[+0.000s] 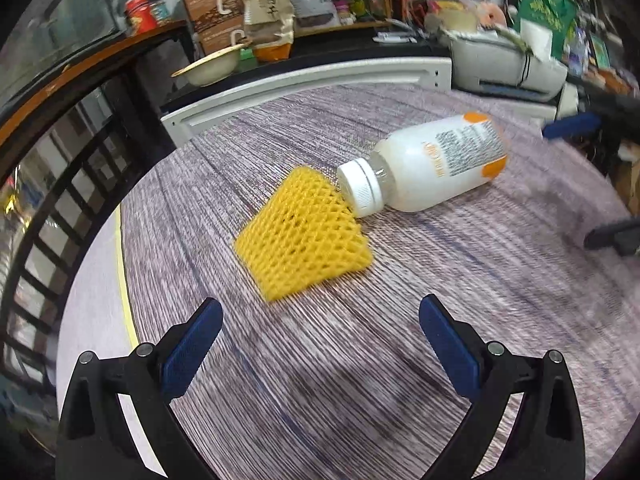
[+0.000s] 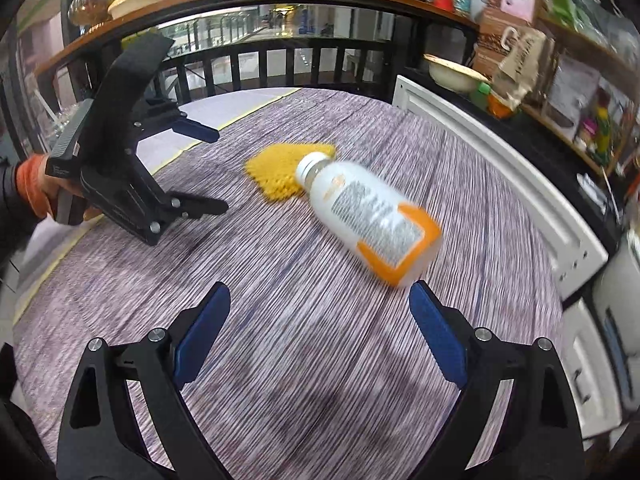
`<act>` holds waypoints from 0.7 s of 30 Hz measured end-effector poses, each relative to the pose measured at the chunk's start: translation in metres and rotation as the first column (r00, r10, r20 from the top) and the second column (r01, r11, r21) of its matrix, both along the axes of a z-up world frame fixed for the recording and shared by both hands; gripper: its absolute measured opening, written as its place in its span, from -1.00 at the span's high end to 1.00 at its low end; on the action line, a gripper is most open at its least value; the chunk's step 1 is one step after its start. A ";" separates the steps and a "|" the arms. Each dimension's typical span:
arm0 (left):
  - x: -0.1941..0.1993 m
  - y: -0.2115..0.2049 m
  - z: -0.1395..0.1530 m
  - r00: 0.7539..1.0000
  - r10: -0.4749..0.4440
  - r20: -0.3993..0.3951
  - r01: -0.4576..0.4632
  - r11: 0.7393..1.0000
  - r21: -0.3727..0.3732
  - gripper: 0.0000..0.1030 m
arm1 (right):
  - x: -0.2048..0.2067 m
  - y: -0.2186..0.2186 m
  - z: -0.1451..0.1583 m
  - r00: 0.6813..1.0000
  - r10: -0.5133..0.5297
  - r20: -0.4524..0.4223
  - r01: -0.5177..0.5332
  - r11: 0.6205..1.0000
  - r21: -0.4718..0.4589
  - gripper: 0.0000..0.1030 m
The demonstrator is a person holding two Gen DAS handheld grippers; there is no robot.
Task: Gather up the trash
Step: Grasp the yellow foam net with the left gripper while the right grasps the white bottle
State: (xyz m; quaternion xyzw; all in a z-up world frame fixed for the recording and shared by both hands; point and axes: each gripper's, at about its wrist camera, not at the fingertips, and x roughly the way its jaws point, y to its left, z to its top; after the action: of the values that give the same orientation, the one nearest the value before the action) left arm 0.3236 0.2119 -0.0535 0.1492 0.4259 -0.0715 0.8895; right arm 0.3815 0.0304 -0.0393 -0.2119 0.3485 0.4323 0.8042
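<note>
A yellow lattice foam net (image 1: 304, 236) and a white, orange-accented bottle (image 1: 436, 164) lie on purple-and-white streaked tablecloth (image 1: 440, 300).

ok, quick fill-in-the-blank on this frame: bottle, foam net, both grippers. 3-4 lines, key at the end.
1. The white bottle lies on its ____ on the striped tablecloth.
2. The bottle's cap end touches the ____ foam net.
3. Both the left gripper and the right gripper have their jaws ____, holding nothing.
4. The bottle's label has ____ corner patches.

Missing words: side; yellow; open; orange
</note>
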 end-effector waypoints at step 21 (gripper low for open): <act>0.064 -0.001 -0.014 0.975 -0.187 -0.122 0.190 0.982 0.010 -0.27 | 0.089 0.090 -0.044 0.970 0.223 -0.091 -0.241 0.922 -0.304 -0.50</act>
State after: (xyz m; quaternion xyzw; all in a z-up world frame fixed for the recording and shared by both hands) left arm 0.3880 0.2109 -0.0675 0.1937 0.4636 -0.1601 0.8496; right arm 0.4707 0.1204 -0.0829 -0.3642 0.4069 0.4695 0.6938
